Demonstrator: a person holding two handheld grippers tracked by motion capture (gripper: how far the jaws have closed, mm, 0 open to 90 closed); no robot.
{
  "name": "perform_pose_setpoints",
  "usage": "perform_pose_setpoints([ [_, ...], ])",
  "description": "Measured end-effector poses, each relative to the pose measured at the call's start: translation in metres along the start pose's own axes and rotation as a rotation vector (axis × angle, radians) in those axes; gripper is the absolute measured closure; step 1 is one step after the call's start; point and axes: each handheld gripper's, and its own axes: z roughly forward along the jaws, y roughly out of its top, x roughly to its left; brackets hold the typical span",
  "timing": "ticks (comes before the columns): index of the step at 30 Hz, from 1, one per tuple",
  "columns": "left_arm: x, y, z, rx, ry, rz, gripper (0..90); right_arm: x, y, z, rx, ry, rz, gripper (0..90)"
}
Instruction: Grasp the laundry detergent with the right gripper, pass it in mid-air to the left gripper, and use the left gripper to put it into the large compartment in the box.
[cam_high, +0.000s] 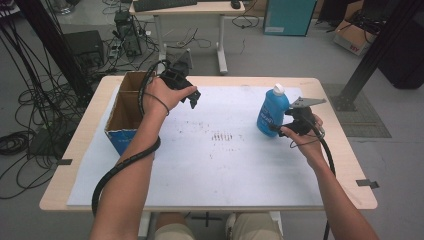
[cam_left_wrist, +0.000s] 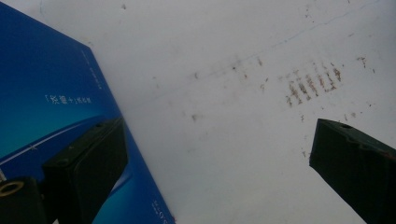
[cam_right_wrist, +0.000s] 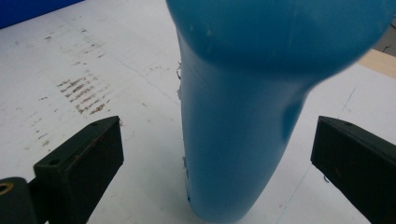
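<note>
A blue plastic bottle (cam_high: 272, 111) with a white cap stands upright on the white board (cam_high: 215, 160) at the right. My right gripper (cam_high: 282, 127) is at its base, open. In the right gripper view the bottle (cam_right_wrist: 233, 130) stands between the two black jaws, with a gap on each side, and the right gripper (cam_right_wrist: 217, 161) holds nothing. My left gripper (cam_high: 192, 97) hovers open over the board, just right of an open cardboard box (cam_high: 121, 137). In the left gripper view the box's blue wall (cam_left_wrist: 46, 93) lies behind the left jaw, and the left gripper (cam_left_wrist: 217, 161) is empty.
The board (cam_left_wrist: 224, 56) carries brown scuff marks (cam_high: 222, 136) in its middle. The box stands at the table's left edge (cam_high: 75, 145). Cables trail from both grippers along the forearms. Behind the table are a desk (cam_high: 190, 10), floor cables and boxes.
</note>
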Motion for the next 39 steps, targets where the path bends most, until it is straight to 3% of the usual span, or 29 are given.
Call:
perform_pose_setpoints([
  [21, 0.001, 0.0, -0.001, 0.001, 0.003, 0.003, 4.9, -0.003, -0.001, 0.01, -0.103, -0.025, 0.025, 1.9],
  [39, 0.002, -0.001, -0.001, -0.004, 0.001, 0.004, 4.9, 0.0, 0.002, 0.014, -0.115, -0.035, 0.008, 1.8],
])
